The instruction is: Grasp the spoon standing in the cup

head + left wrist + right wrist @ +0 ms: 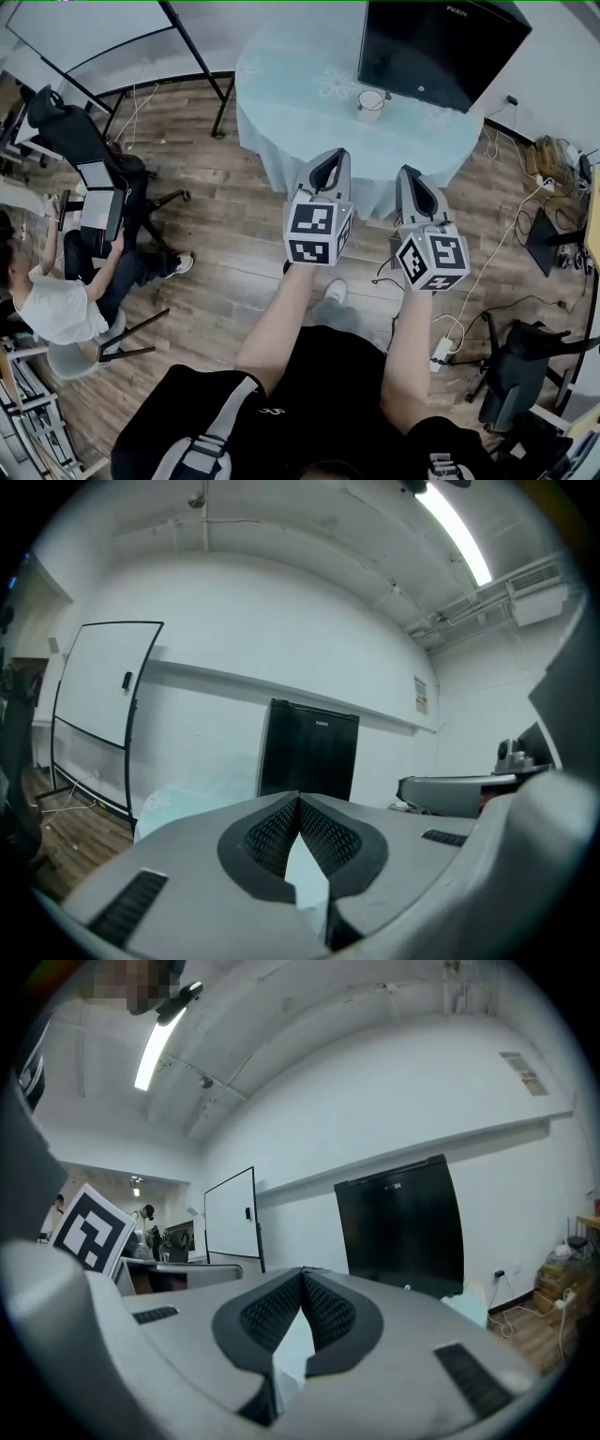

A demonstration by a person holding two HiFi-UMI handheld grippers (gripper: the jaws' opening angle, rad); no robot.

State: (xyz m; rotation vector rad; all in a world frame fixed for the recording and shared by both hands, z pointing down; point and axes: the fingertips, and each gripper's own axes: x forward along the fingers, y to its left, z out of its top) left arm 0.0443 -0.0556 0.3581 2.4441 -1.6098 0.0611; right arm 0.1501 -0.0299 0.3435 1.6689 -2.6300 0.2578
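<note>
Pale-blue flowered tablecloth [291, 89], white cup [371, 106]

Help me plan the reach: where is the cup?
In the head view, the cup stands on the round table, upper centre-right of the picture, just by the black cabinet's lower left corner.

The tablecloth [291, 84] is smooth, pale fabric. The floor [225, 234] is matt wood planking. The left gripper [298, 801] has a matt grey plastic shell.

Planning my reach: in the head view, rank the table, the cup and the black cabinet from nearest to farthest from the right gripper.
1. Table, just ahead of the right gripper.
2. Cup, on the table, slightly left.
3. Black cabinet, behind the table.
</note>
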